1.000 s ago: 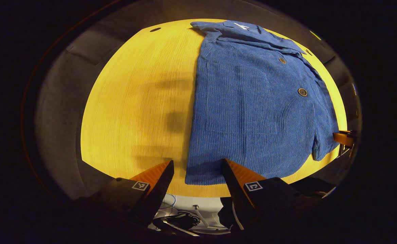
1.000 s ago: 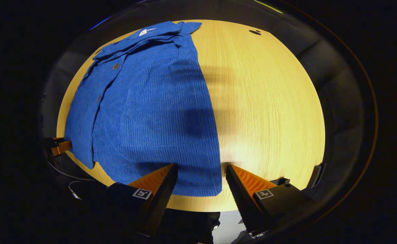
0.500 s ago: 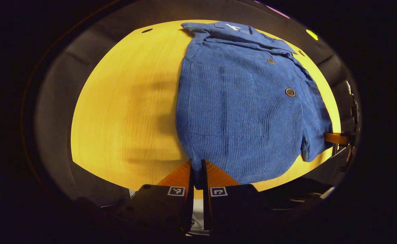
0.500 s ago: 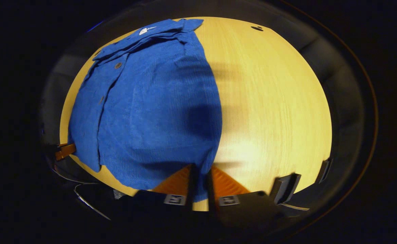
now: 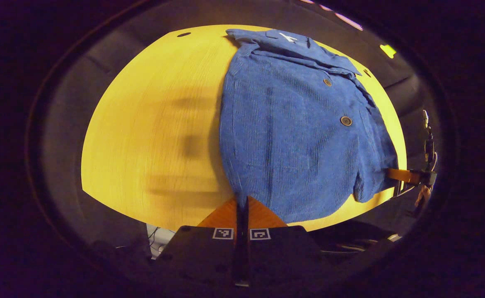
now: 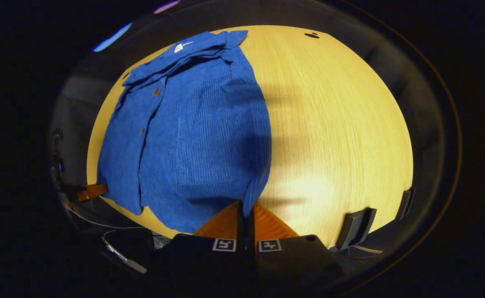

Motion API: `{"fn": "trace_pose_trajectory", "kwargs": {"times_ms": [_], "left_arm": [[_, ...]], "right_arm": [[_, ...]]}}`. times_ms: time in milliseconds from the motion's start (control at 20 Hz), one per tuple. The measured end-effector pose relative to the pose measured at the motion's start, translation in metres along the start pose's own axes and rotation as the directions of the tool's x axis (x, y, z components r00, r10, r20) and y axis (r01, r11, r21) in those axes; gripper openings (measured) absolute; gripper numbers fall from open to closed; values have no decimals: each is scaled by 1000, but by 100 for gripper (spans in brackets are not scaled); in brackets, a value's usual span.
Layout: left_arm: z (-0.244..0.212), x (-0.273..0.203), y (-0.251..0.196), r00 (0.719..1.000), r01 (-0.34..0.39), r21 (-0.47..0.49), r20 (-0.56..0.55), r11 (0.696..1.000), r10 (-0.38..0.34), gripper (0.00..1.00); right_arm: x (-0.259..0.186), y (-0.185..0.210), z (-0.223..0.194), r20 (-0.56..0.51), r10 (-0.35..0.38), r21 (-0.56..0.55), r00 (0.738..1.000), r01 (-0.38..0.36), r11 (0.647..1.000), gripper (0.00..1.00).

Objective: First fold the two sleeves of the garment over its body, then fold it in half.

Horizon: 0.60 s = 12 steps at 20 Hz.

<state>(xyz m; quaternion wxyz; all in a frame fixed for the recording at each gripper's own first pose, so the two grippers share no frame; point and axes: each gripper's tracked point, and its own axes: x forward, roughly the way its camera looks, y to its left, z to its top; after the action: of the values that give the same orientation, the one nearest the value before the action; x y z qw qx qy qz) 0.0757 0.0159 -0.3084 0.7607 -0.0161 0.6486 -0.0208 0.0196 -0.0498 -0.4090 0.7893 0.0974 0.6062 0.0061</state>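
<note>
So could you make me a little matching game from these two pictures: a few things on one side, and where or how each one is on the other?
Things:
1. left claw
2. right claw
3. shirt
4. collar
5. table

States:
A. at the far end of the shirt
B. shut on the shirt's near corner, bare wood on its left
C. blue, sleeves already folded in
D. yellow wood, under the shirt
E. shut on the shirt's near corner, bare wood on its right

Pairs: 1-B, 2-E, 3-C, 4-A, 5-D

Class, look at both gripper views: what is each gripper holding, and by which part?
Both hold the blue jacket by its bottom hem: the left gripper pinches one hem corner, the right gripper the other.
</note>
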Motion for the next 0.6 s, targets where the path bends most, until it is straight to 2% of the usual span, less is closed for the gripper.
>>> {"fn": "trace_pose_trajectory", "kwargs": {"times_ms": [300, 600], "left_arm": [[45, -66, -17, 985, 92, 34, 146, 995, -96, 0], [100, -129, -33, 942, 208, 85, 252, 974, -223, 0]], "right_arm": [[-53, 29, 47, 97, 79, 6, 992, -80, 997, 5], [-115, 67, 125, 247, 110, -16, 963, -110, 994, 5]]}}
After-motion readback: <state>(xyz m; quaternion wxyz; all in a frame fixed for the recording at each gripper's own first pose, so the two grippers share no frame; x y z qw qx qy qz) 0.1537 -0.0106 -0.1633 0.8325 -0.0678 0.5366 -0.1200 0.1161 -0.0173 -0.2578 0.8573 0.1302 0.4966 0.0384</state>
